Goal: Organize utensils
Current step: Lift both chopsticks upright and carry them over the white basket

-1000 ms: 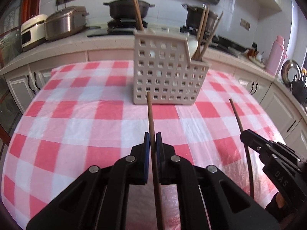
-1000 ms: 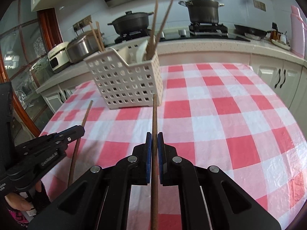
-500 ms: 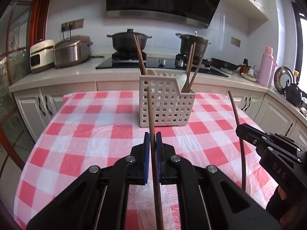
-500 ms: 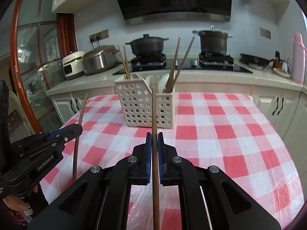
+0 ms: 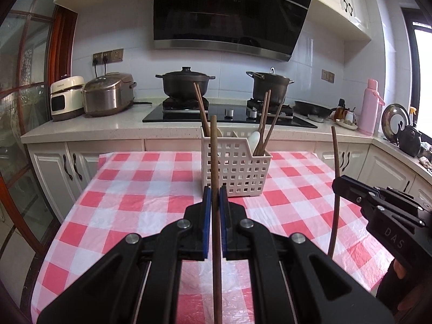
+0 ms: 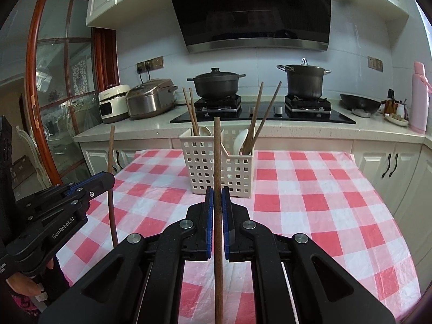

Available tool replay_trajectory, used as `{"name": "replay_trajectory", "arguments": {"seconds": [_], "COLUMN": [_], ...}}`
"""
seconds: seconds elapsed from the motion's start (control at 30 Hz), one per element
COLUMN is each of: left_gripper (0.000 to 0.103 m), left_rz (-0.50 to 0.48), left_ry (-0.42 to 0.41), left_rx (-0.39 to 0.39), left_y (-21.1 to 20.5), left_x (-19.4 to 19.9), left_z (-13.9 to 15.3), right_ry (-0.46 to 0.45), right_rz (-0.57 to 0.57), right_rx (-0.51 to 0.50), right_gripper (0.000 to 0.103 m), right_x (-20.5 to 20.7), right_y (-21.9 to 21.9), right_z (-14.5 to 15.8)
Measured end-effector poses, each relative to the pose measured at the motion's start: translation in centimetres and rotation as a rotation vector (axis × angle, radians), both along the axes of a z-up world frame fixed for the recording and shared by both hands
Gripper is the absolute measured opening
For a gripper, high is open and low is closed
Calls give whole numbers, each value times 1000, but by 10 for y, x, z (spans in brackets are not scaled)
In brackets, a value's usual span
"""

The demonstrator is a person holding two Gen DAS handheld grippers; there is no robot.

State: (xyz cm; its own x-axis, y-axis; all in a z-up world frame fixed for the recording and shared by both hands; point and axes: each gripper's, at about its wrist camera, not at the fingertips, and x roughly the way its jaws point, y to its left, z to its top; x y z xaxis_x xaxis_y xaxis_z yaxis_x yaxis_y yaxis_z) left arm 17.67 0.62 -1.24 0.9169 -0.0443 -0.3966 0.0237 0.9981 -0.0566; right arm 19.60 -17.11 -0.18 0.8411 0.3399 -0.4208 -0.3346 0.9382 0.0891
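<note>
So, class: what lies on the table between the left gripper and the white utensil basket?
Only bare checked tablecloth, as the left wrist view shows, between left gripper and basket.

The left tongs (image 5: 215,197) are closed on a chopstick (image 5: 214,162). The right tongs (image 6: 217,197) are closed on another one (image 6: 216,159). Both seem level, side by side, each gripped by a hand (image 6: 20,287).

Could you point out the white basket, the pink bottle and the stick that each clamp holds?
White perforated plastic basket (image 5: 237,172), left wrist view, front wall.
Tall pink bottle (image 6: 419,100), right wrist view, body.
Brown wooden chopstick (image 5: 214,156), left wrist view, shaft.
Second brown wooden chopstick (image 6: 217,162), right wrist view, shaft.
</note>
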Motion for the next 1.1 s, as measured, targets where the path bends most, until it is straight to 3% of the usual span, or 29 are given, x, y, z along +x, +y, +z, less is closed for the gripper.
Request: {"name": "replay_trajectory", "arguments": {"seconds": [0.5,1.1], "left_gripper": [6,6], "left_rz": [11,10], "left_ry": [-54,-99], "left_rx": [16,47], "left_y": [-1,-10], "left_x": [-14,-5], "left_z": [10,27], "right_ry": [-47,-94], "right_rz": [9,12], "right_rx": [5,-20], "right_gripper": [6,6], "right_x": [-14,-2], "right_y": [2,8], "right_z": [15,31]}}
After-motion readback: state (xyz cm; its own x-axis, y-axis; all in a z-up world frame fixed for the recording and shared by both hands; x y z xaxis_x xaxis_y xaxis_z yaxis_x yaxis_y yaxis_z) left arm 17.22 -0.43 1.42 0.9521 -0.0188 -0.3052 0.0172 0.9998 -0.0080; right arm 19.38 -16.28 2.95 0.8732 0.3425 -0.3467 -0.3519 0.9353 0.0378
